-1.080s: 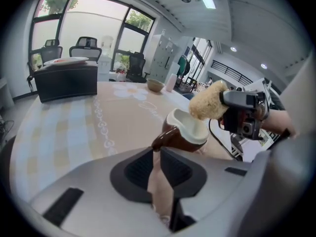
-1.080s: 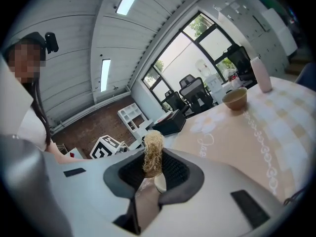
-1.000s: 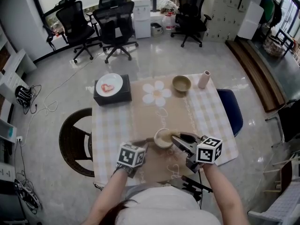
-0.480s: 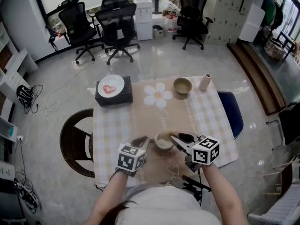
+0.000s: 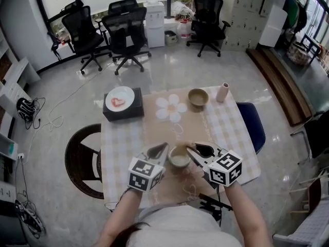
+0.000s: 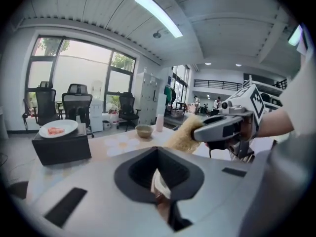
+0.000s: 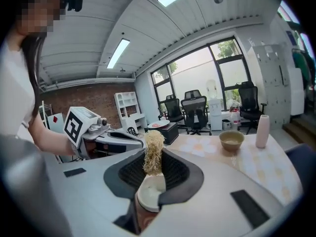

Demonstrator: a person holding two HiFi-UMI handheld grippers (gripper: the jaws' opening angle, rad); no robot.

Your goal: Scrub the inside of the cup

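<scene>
Small cream ceramic cup sits over the near end of the checked-cloth bench, between the two tools. Left tongs clamped on the cup's rim. Right tongs pinch a straw-coloured fibrous loofah scrubber, lower end at the cup's mouth.

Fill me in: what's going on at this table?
A person is working on a cup with two handheld grippers, near the front edge of the table. The left gripper is shut on the cup's rim. The right gripper is shut on a fibrous scrubber, whose end sits at the cup's mouth. How deep it reaches isn't clear.
</scene>
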